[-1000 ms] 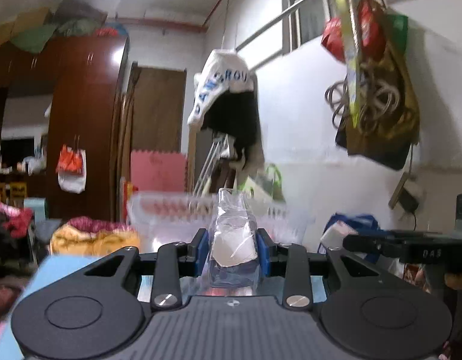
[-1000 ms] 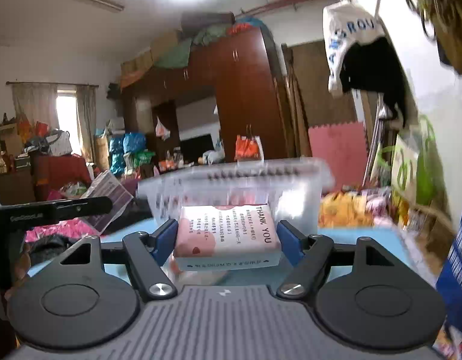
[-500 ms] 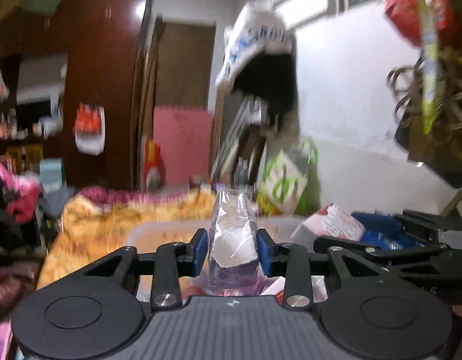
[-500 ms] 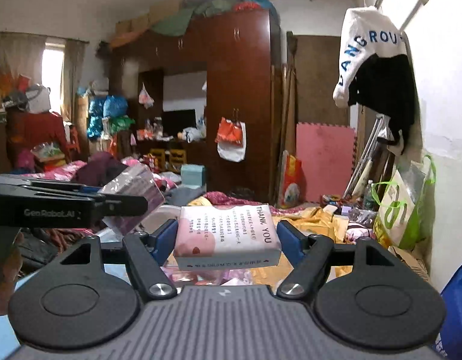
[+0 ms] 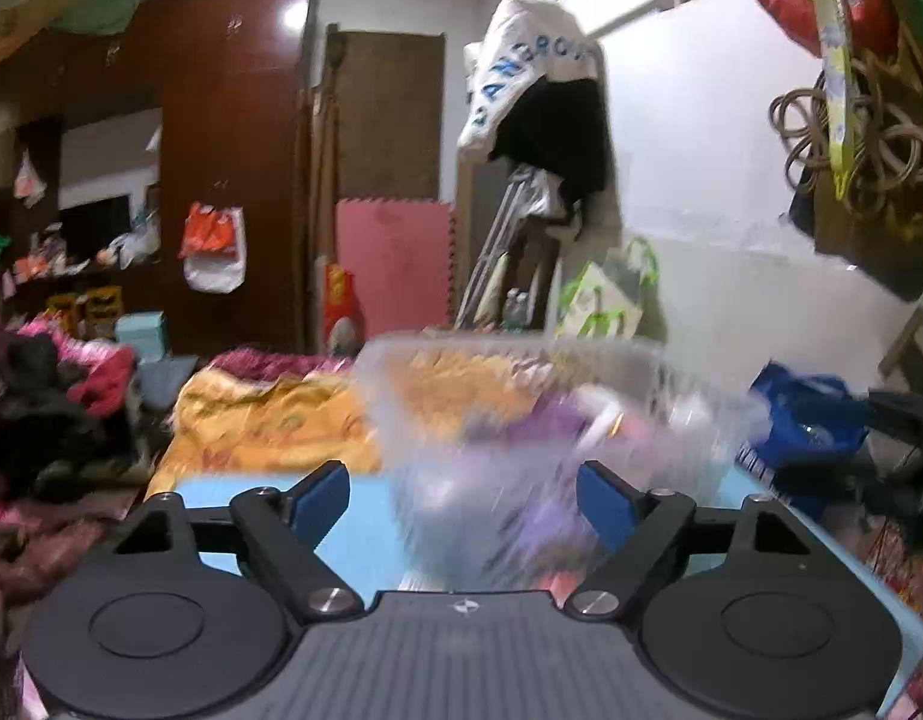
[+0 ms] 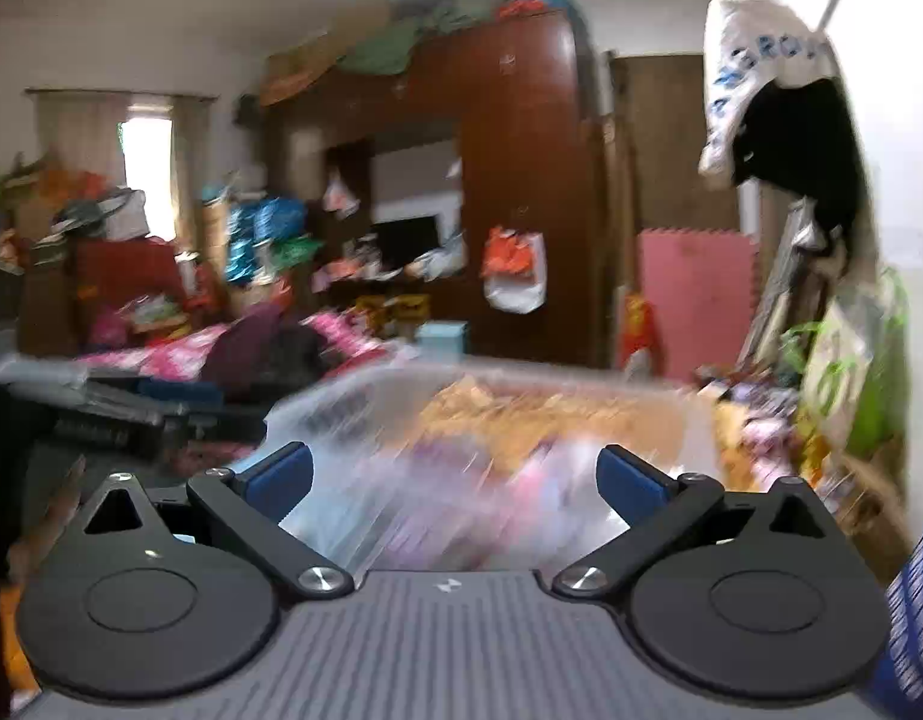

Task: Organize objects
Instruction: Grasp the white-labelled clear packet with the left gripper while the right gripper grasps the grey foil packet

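Observation:
A clear plastic bin (image 5: 521, 414) stands on the light blue table (image 5: 353, 534), blurred by motion; it holds pink, purple and white packets. My left gripper (image 5: 461, 501) is open and empty just in front of the bin. The bin also shows in the right wrist view (image 6: 473, 438). My right gripper (image 6: 455, 474) is open and empty close above its near rim. The left gripper's black body (image 6: 119, 414) appears at the left of the right wrist view, and the right gripper's body (image 5: 899, 438) at the right of the left wrist view.
A yellow-orange blanket (image 5: 269, 420) lies behind the table. A brown wardrobe (image 6: 509, 192) and pink foam mat (image 5: 392, 264) stand at the back. A blue bag (image 5: 803, 408) sits at the right by the white wall. Piled clothes (image 5: 59, 396) lie at the left.
Both grippers have opened. The clear wrapped packet has left the left gripper and the pink "thank you" box has left the right one. Both cameras now sit lower, near the bin.

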Demonstrator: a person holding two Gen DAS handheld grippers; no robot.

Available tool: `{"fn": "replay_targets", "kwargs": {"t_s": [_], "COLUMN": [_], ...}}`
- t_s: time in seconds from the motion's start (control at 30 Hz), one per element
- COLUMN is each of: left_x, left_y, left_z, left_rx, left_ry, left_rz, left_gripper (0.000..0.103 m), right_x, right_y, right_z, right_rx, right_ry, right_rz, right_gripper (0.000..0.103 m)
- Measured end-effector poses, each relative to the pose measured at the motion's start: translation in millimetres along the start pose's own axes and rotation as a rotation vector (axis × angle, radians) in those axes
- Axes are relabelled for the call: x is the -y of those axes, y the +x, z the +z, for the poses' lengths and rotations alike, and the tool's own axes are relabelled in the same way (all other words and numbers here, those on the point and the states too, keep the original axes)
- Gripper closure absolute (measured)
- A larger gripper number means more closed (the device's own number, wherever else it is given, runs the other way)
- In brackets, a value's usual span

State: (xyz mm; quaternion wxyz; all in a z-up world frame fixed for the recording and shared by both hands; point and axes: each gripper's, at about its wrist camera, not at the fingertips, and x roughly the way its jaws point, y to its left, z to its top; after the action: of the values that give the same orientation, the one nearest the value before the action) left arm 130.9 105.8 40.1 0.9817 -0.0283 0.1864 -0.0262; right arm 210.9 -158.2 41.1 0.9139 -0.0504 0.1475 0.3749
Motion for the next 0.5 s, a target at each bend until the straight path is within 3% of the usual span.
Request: {"fn": "replay_targets", "kwargs": {"t_s": [0.07, 0.17, 0.33, 0.5], "left_x": [-10.3, -19.1, -28.9, -29.9], "left_y": [2.0, 20.0, 41.7, 57.7], "left_z": [-15.7, -28.8, -40.5, -44.1], "left_rx": [-0.026, -0.089, -0.174, -0.225], "left_ry": [-0.033, -0.056, -0.050, -0.047], "left_rz": [-0.013, -0.009, 0.033, 0.051], "left_gripper": [0.017, 0.017, 0.017, 0.017], "right_x": [-5.2, -4.2, -13.0, -13.6], "right_y": [21.9, 61.4, 93.4, 88.6], "right_z": [-21.6, -34.2, -40.1, -47.1], "right_rx": [-0.090, -0.213, -0.300, -0.325], "right_ry": [-0.002, 0.055, 0.051, 0.014], "right_rz": [-0.021, 0.032, 0.030, 0.059], "right_gripper": [0.010, 0.024, 0.025, 0.043]}}
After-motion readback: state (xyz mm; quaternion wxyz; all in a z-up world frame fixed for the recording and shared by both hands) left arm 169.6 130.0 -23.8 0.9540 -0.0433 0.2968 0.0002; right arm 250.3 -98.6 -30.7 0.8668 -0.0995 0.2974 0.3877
